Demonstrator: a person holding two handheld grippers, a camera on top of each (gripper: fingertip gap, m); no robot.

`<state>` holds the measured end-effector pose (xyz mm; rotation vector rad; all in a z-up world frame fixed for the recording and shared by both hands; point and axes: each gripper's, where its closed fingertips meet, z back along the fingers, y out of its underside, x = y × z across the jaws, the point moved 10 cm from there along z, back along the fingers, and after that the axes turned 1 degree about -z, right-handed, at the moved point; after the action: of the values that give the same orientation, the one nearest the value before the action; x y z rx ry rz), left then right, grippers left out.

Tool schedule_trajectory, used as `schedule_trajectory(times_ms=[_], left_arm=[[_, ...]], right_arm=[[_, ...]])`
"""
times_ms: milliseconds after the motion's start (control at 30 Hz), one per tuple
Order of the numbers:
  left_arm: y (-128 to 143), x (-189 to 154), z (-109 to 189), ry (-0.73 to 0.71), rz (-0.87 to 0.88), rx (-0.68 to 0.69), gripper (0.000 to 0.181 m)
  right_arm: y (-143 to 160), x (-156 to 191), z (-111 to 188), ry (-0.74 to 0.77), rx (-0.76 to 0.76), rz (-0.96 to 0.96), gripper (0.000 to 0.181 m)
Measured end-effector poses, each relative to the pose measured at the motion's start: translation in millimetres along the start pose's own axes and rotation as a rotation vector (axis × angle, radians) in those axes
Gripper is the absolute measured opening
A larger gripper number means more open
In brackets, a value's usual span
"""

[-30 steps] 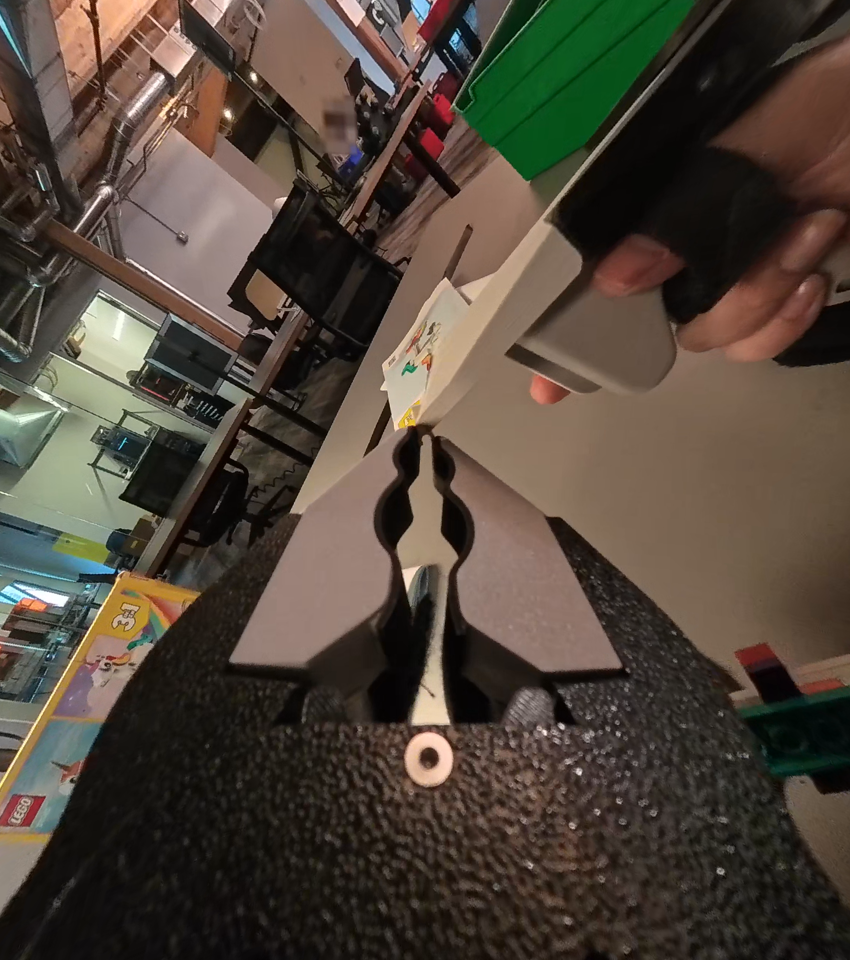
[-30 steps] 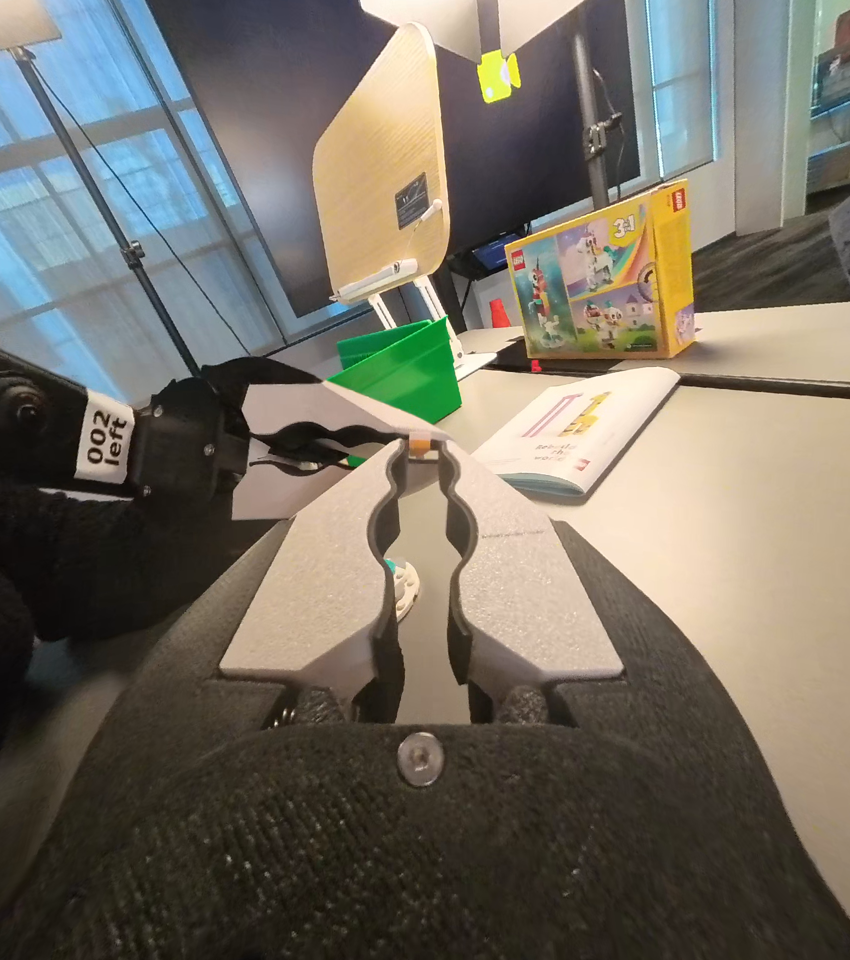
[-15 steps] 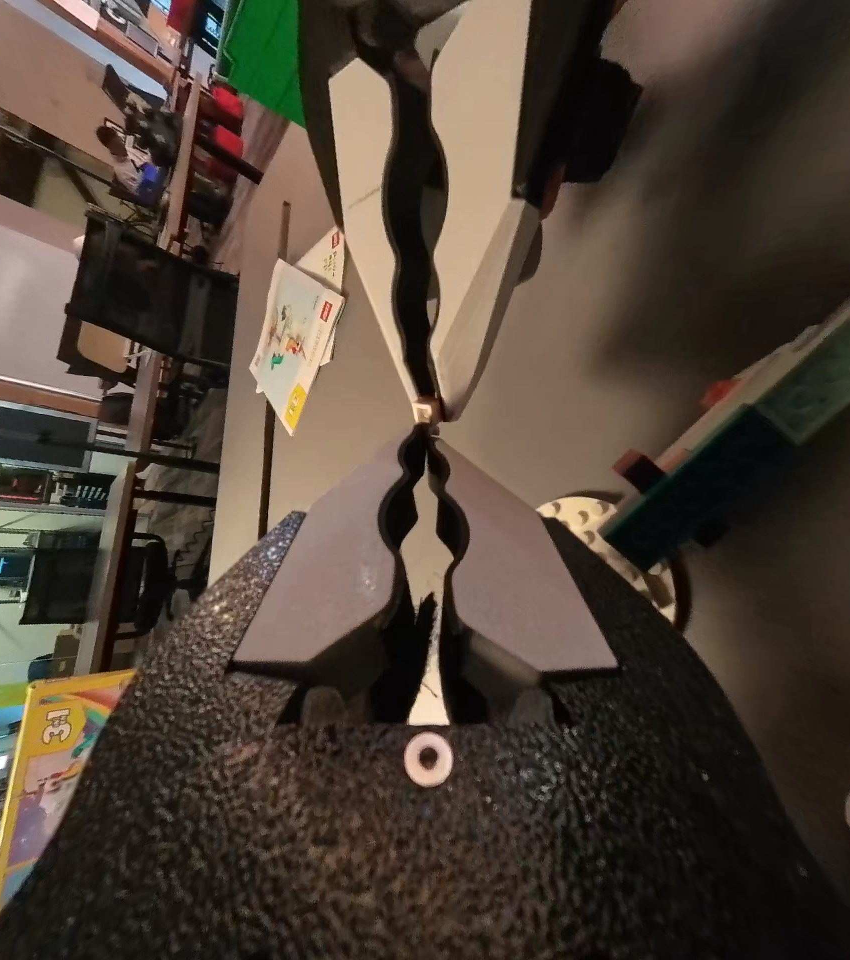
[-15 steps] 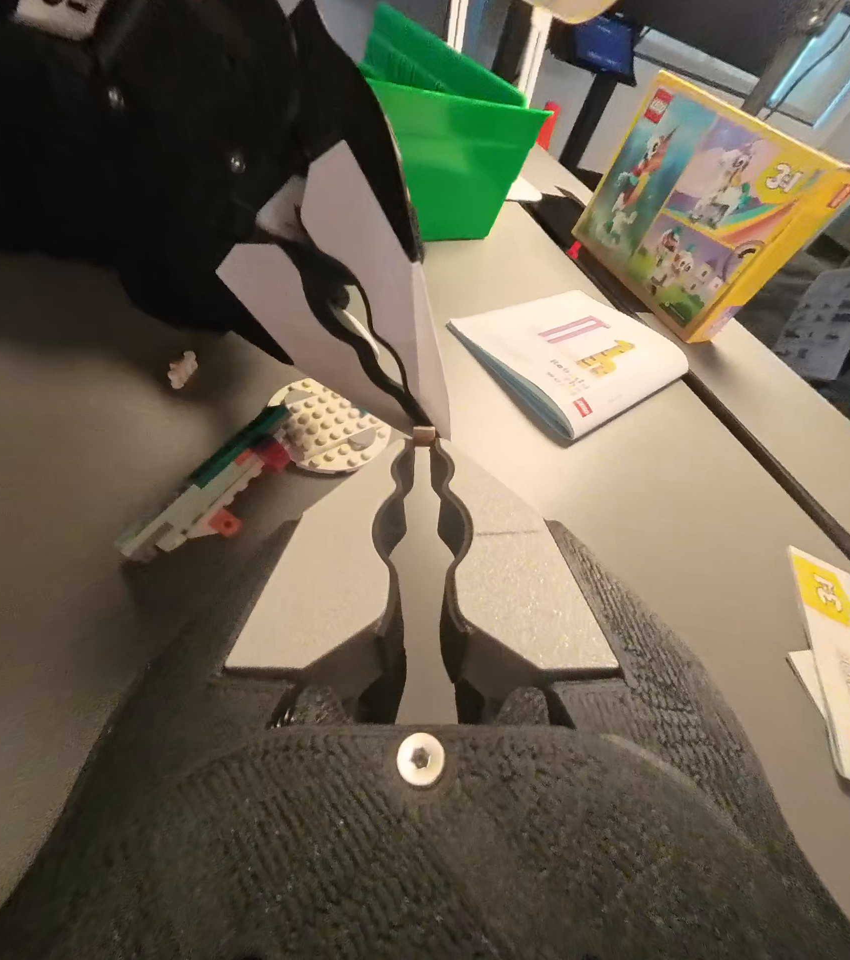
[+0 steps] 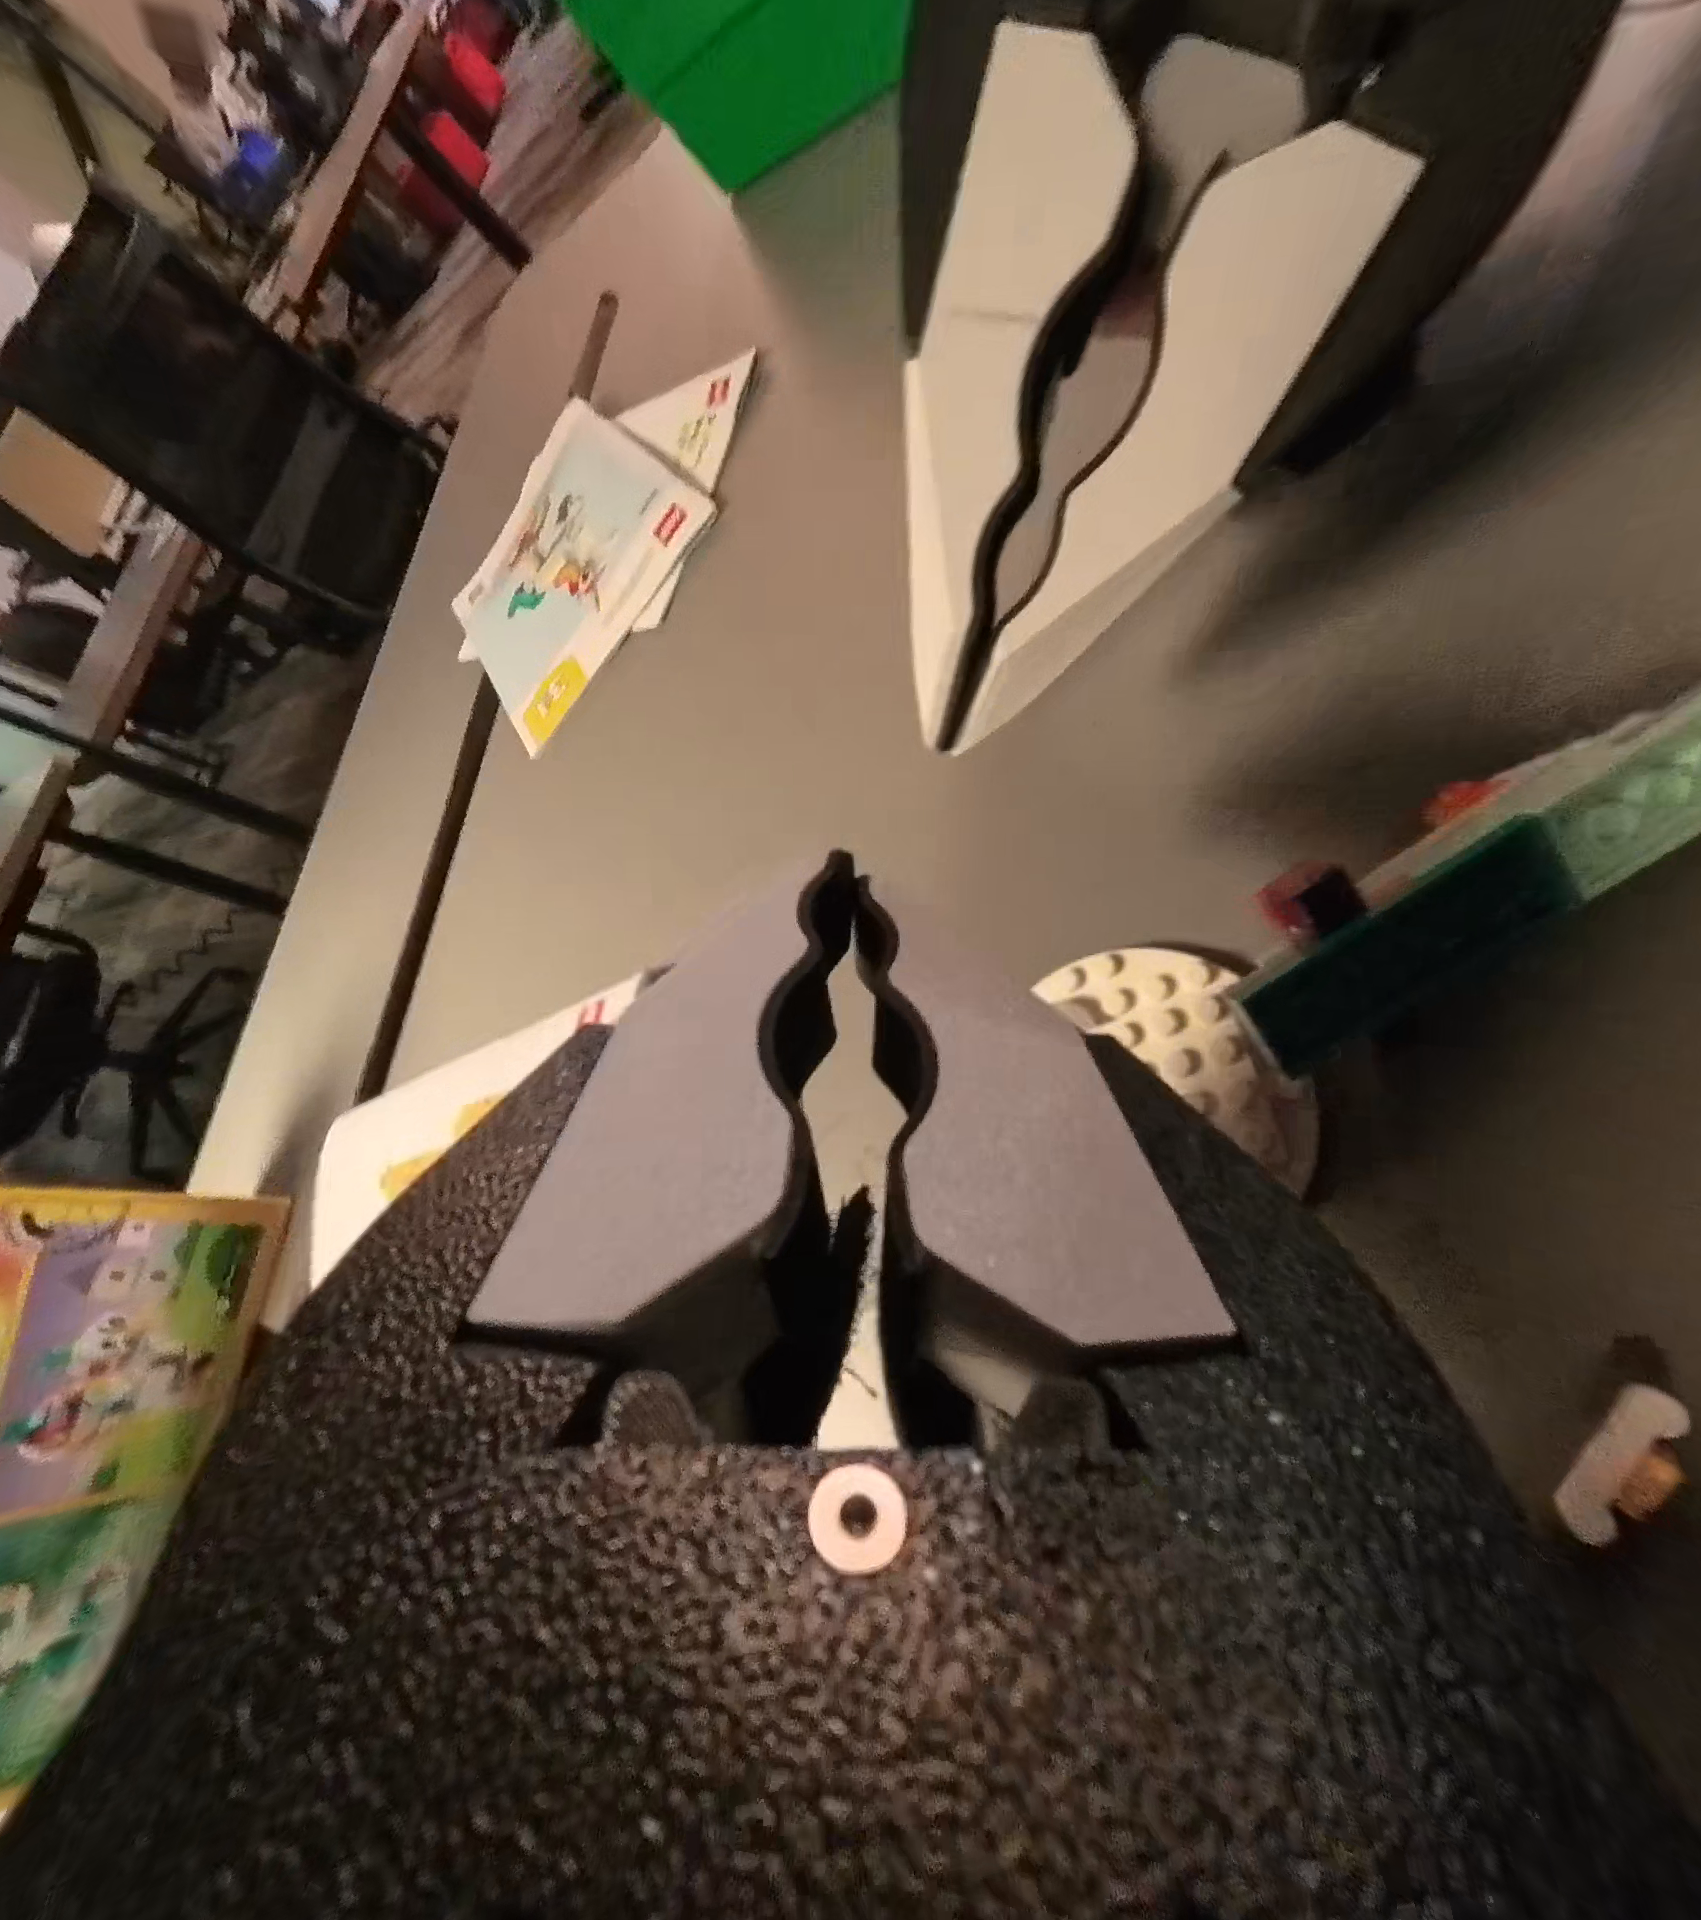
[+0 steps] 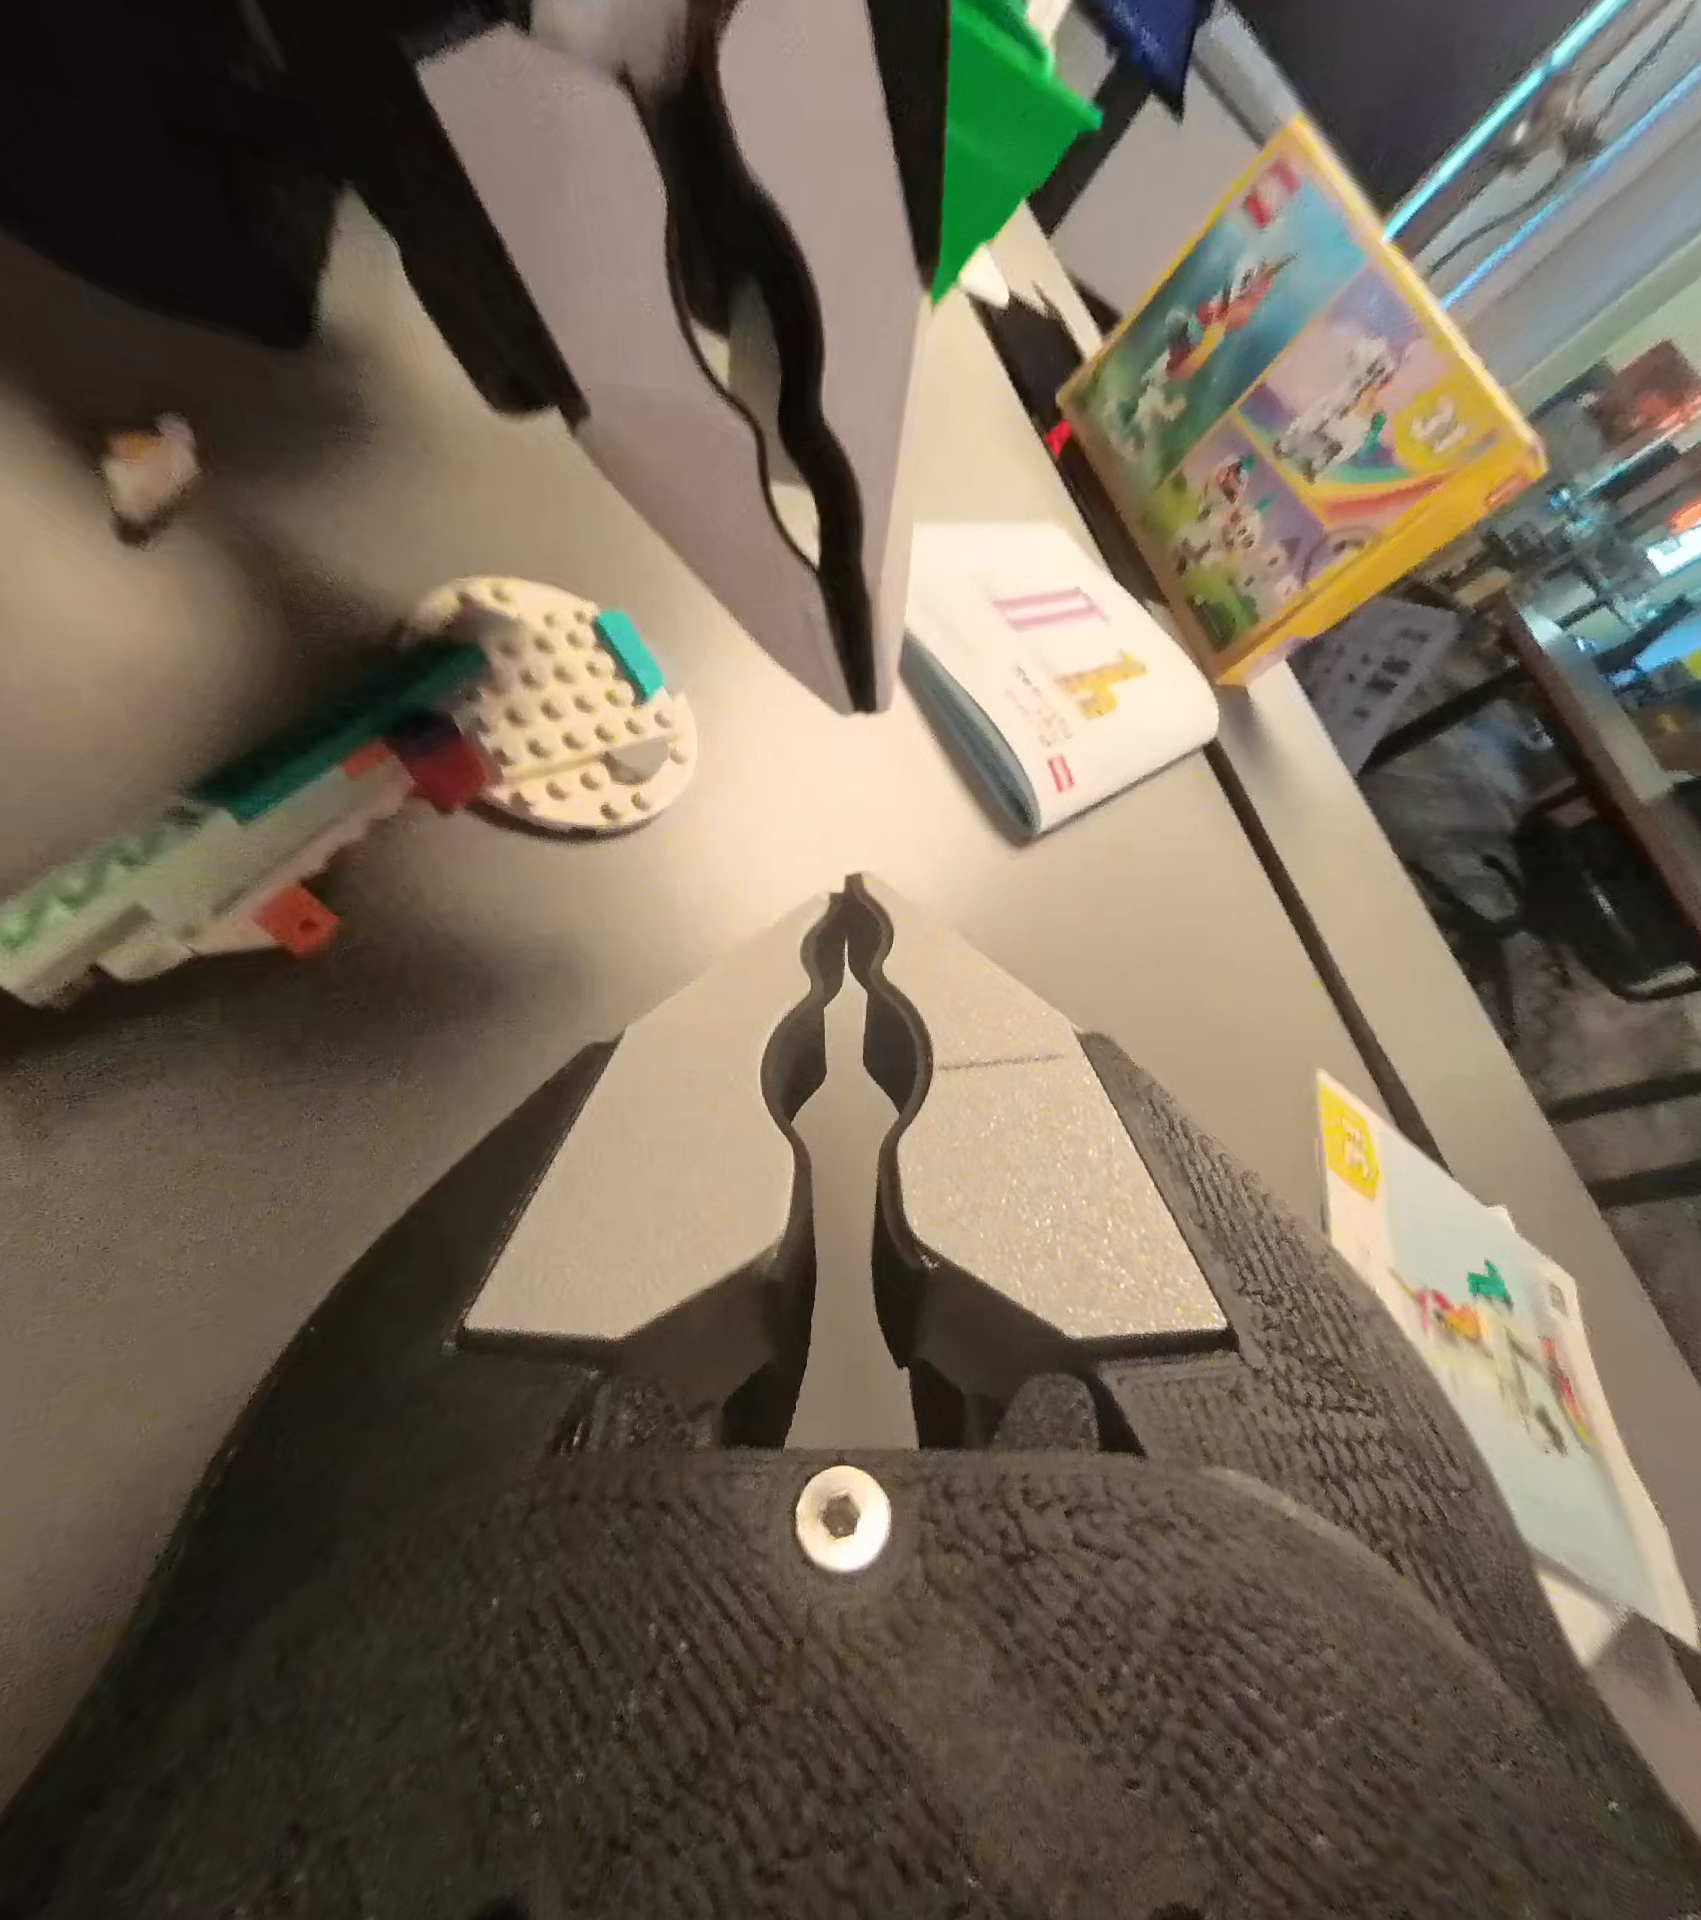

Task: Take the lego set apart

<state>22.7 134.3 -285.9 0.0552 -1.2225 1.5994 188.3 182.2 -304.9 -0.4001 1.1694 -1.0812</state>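
Note:
The lego model (image 6: 202,831) lies on its side on the grey table (image 6: 202,1195): a green and white beam with red bits, joined to a white round studded plate (image 6: 565,707). It also shows in the left wrist view (image 5: 1511,842), with the plate (image 5: 1168,1029) beside it. My left gripper (image 5: 851,883) is shut, and no piece shows at its tips. My right gripper (image 6: 851,904) is shut too, with nothing visible between its tips. The two grippers point at each other above the table with a gap between them. A small white loose piece (image 5: 1615,1475) lies apart from the model.
A green bin (image 6: 1002,135) stands at the far side. A yellow lego box (image 6: 1303,416) stands near the table's edge, with an open booklet (image 6: 1054,675) before it. More booklets (image 6: 1480,1351) lie by the edge (image 5: 597,551). Chairs and desks stand beyond. Both grippers' tips are close together, under 4 cm apart. The white round studded plate (image 6: 565,707) is about 6 cm from my left fingertips.
The two grippers met tip to tip on a tiny tan piece; now they have drawn apart and the piece no longer shows. Both views have swung down toward the table.

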Motion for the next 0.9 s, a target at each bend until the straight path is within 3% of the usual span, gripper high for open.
schedule_trajectory(times_ms=[400, 600, 700, 800, 900], left_arm=[[20, 14, -8, 0.066, 0.352, 0.106, 0.002], [35, 15, -13, 0.122, 0.517, 0.174, 0.032], [32, 20, -5, 0.08, 0.576, 0.149, 0.04], [12, 18, 20, 0.088, 0.567, 0.05, 0.042], [-14, -8, 50, 0.322, 0.499, -0.086, 0.034]], right_arm=[[10, 0, -3, 0.201, -0.006, 0.127, 0.0], [10, -4, -1, 0.245, -0.033, 0.115, 0.0], [11, -7, 2, 0.275, -0.048, 0.107, 0.0], [12, -11, 5, 0.313, -0.074, 0.081, 0.0], [13, -15, 9, 0.35, -0.104, 0.051, 0.0]])
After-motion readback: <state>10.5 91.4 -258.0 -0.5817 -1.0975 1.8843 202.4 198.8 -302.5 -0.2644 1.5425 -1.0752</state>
